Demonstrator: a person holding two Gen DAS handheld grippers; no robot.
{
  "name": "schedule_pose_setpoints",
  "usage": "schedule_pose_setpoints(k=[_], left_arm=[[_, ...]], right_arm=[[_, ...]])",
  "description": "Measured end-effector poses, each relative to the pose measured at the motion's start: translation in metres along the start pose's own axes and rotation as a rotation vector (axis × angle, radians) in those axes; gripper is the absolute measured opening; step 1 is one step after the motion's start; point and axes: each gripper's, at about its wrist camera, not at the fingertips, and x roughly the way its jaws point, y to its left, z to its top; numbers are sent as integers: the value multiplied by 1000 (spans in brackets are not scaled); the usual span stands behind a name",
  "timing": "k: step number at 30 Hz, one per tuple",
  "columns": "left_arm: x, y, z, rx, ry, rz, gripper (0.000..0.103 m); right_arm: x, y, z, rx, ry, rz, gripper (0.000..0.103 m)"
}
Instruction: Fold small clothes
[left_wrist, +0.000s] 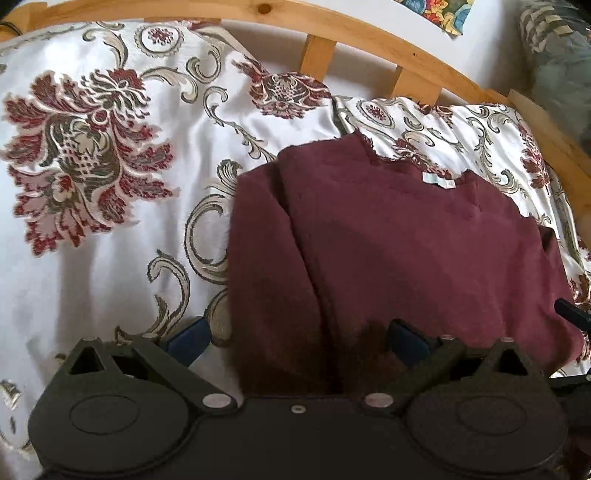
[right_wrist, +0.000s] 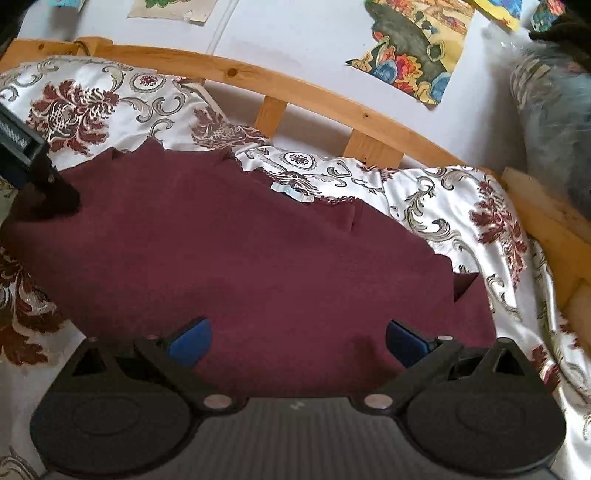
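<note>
A maroon sweater (left_wrist: 399, 254) lies flat on a floral bedspread (left_wrist: 92, 184), with a white neck label (left_wrist: 437, 181) at its far edge and one sleeve folded in along its left side. My left gripper (left_wrist: 297, 338) is open, its jaws wide apart over the sweater's near left edge. My right gripper (right_wrist: 297, 341) is open too, jaws wide apart over the sweater (right_wrist: 240, 251) at its near hem. The left gripper's finger shows at the left edge of the right wrist view (right_wrist: 22, 147), next to the sweater's left corner. Neither holds cloth.
A wooden slatted bed frame (left_wrist: 369, 40) curves along the far side, against a white wall with colourful drawings (right_wrist: 413, 55). A grey-blue bundle of fabric (right_wrist: 554, 122) sits at the far right. The bedspread (right_wrist: 480, 221) wrinkles to the right of the sweater.
</note>
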Motion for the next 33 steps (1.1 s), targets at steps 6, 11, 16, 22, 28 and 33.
schedule_pose_setpoints(k=[6,11,16,22,28,33], left_arm=[[8,-1,-1,47,1,9,102],[7,0,-2,46,-1,6,102],[1,1,-3,31,-8,-49,101],[1,-2,-5,46,-13,-60,82],[0,13,0,-51,-13,-67,67],[0,13,1,-55,-7,-74,57]], right_arm=[[-1,-7,-9,52,-13,20,103],[-3,-1,-10,25,-28,-7,103],[-5,7,-10,-9,-42,-37,103],[-6,9,-11,-22,-47,-47,103],[-6,10,-11,-21,-48,-47,103],[-6,10,-10,-21,-48,-47,103]])
